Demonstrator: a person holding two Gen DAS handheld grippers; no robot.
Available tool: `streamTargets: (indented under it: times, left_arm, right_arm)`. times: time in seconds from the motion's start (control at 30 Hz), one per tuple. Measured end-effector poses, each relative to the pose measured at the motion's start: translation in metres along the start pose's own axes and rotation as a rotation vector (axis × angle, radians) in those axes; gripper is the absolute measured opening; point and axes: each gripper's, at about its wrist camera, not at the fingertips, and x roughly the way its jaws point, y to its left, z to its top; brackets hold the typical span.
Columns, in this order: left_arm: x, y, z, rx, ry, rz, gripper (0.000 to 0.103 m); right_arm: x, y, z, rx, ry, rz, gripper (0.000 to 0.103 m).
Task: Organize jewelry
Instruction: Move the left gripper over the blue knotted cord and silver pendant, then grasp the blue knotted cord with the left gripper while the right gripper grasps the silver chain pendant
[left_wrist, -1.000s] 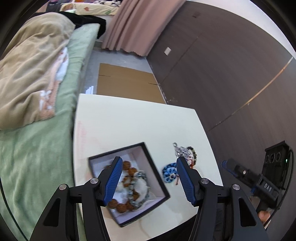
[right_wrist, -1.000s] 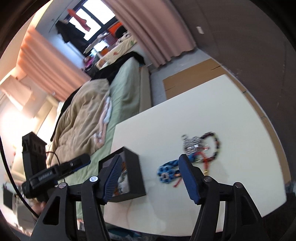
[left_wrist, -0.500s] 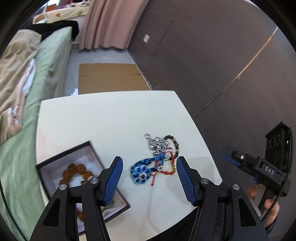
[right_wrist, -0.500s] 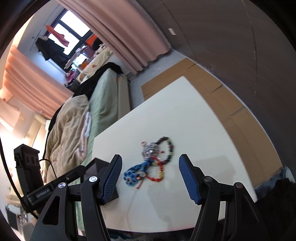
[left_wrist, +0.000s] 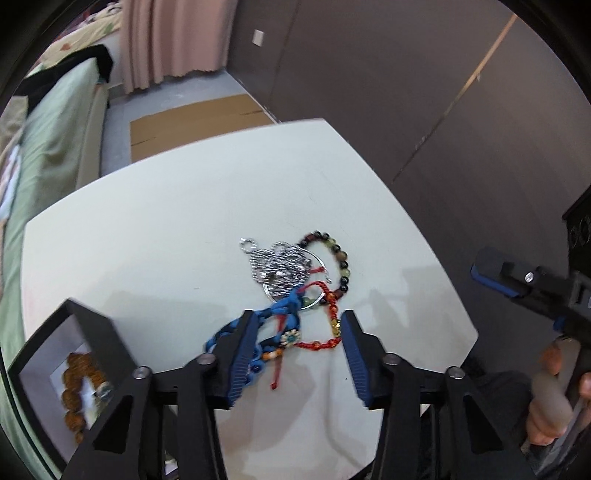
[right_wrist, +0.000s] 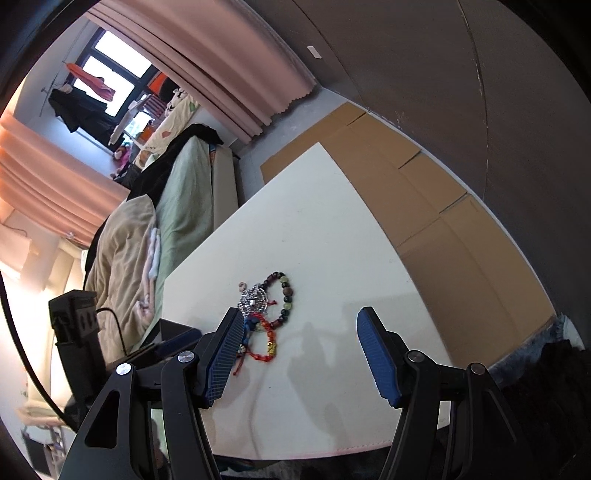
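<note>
The tangled jewelry pile (left_wrist: 295, 291) lies near the middle of the white table (left_wrist: 166, 221), and my left gripper (left_wrist: 297, 354) hangs over its near end, jaws wide with nothing in them. I'd drop straight down and close on just the blue cord piece (left_wrist: 273, 321), lifting slowly so the rest doesn't drag along. I count four pieces there: a silver one (left_wrist: 280, 264), a dark bead bracelet (left_wrist: 338, 258), a red cord bracelet (left_wrist: 327, 325) and the blue one. One black box (left_wrist: 74, 354) sits left, beads already inside. My right gripper (right_wrist: 297, 354) is wide too, holding nothing.
</note>
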Motion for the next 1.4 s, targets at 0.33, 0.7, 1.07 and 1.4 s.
streamTargets:
  times: [0.33,0.7,1.07,1.4]
  left_arm:
    - [0.032,0.0,-0.004,0.043,0.073,0.074,0.012]
    - [-0.02,0.018,0.005,-0.046,-0.015,-0.124,0.011]
    - [-0.064,0.06,0.007,-0.151,-0.144,-0.169,0.011]
    - [-0.1,0.095,-0.002,-0.223,-0.23,-0.158,0.011]
  right_arm:
    - [0.019,-0.003,0.003,-0.013,0.04,0.003,0.065]
    - [0.043,0.042,0.003,-0.102,0.057,0.086,0.062]
    - [0.087,0.074,-0.001,-0.133,0.145,0.063,0.039]
    - [0.125,0.094,-0.008,-0.225,0.209,-0.113,0.039]
